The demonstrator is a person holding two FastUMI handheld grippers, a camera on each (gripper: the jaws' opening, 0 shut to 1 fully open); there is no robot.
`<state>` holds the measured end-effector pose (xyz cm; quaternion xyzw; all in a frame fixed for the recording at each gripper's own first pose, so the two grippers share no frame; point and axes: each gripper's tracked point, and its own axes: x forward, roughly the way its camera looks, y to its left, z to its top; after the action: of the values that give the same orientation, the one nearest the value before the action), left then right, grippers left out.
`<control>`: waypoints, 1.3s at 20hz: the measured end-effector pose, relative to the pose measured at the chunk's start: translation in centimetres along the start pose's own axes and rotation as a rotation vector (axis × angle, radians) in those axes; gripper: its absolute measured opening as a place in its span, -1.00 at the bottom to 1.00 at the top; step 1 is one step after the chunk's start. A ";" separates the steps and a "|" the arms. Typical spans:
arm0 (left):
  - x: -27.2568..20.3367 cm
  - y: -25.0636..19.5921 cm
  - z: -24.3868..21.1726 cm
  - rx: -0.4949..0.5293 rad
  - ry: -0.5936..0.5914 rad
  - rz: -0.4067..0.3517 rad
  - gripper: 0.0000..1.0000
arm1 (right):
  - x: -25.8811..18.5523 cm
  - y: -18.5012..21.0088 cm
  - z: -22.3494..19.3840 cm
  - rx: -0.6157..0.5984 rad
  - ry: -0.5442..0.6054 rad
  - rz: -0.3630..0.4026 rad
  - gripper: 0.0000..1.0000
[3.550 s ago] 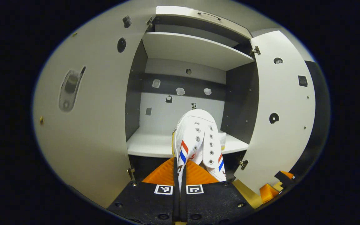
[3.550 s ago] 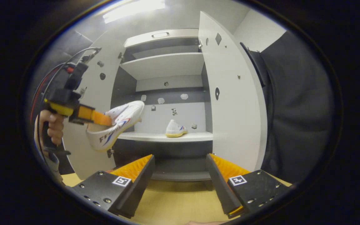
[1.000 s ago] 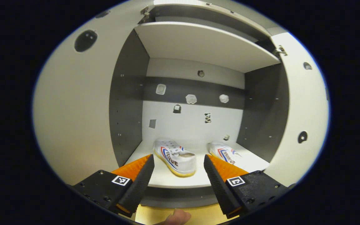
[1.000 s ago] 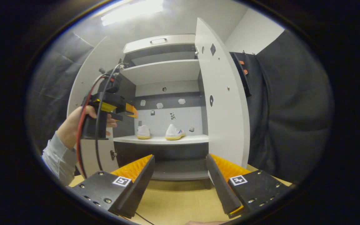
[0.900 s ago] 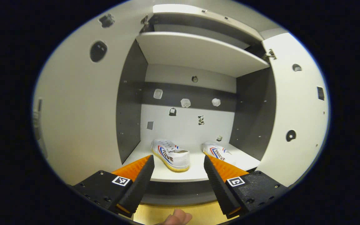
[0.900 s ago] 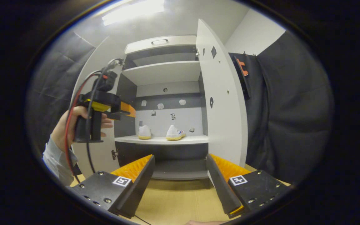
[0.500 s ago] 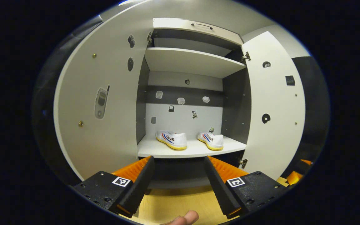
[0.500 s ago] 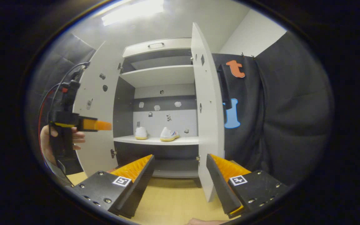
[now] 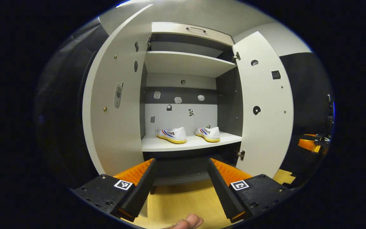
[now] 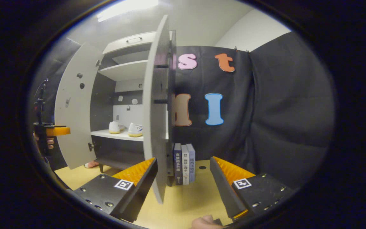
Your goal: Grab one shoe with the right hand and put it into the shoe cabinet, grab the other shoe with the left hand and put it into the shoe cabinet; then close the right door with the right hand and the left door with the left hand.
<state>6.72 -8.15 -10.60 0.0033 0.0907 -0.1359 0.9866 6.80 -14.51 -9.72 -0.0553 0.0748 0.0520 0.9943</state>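
Two white shoes with red and blue stripes stand side by side on the cabinet's middle shelf [image 9: 189,145]: one shoe [image 9: 172,135] to the left, the other shoe [image 9: 208,133] to the right. Both doors hang open: the left door [image 9: 113,111] and the right door [image 9: 264,111]. My left gripper [image 9: 180,162] is open and holds nothing, back from the cabinet. My right gripper [image 10: 183,160] is open too. The right door [image 10: 156,121] shows edge-on, its free edge close beside the left-hand finger. Neither finger presses on it. Both shoes [image 10: 135,129] show past that door.
Several books [image 10: 183,163] stand upright on the wooden floor [image 10: 186,197] against the cabinet's right side. A black cloth wall [image 10: 265,111] closes off the right. A hand holds the left gripper [image 10: 51,131] at the far left. A small pinkish thing [image 10: 91,164] lies under the cabinet.
My left gripper set its shoe on the shelf, opened and backed away from the cabinet. My right gripper swung right, from facing the shelf to the right door's edge.
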 end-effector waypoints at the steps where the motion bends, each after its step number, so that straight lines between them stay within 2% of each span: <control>1: -0.3 -0.1 -0.4 -0.006 0.004 -0.007 0.92 | 0.6 -1.7 0.5 -0.003 -0.001 -0.005 0.96; 6: -1.6 -0.4 0.1 0.010 -0.051 -0.034 0.93 | 4.2 -9.6 3.0 -0.020 0.006 -0.075 0.97; 8: -2.2 -0.8 0.1 0.014 -0.069 -0.052 0.92 | 5.4 -11.8 4.4 -0.017 0.010 -0.089 0.96; 10: -3.3 -1.4 0.2 0.019 -0.083 -0.075 0.92 | 6.6 -12.2 6.1 0.000 -0.002 -0.092 0.96; 11: -3.7 -0.9 0.3 0.017 -0.094 -0.064 0.86 | 7.3 -11.9 6.7 0.014 -0.006 -0.083 0.96; 17: -6.2 -0.2 -0.8 -0.053 -0.117 -0.049 0.92 | 10.2 -6.7 10.2 0.036 -0.045 0.013 0.96; 18: -6.8 0.3 -0.7 -0.055 -0.135 -0.031 0.84 | 10.6 -5.8 10.7 0.044 -0.049 0.025 0.97; 19: -7.3 0.8 -0.6 -0.056 -0.148 -0.013 0.92 | 10.9 -5.2 10.9 0.055 -0.044 0.019 0.97; 23: -9.9 2.1 -1.9 -0.055 -0.141 0.016 0.92 | 11.1 -2.1 11.6 0.042 -0.025 0.049 0.96; 24: -10.5 2.7 -2.2 -0.048 -0.134 0.032 0.92 | 11.0 -1.5 11.8 0.016 -0.024 0.046 0.96; 25: -11.1 3.4 -2.1 -0.042 -0.136 0.049 0.92 | 11.0 -1.7 12.2 -0.023 -0.026 0.012 0.96; 26: -11.7 4.1 -2.0 -0.034 -0.141 0.070 0.84 | 10.5 -1.9 12.2 -0.055 -0.033 -0.018 0.95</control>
<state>-3.61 -0.98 -10.54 -0.0198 0.0230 -0.0995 0.9946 19.05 -13.94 0.88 -0.0822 0.0565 0.0458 0.9940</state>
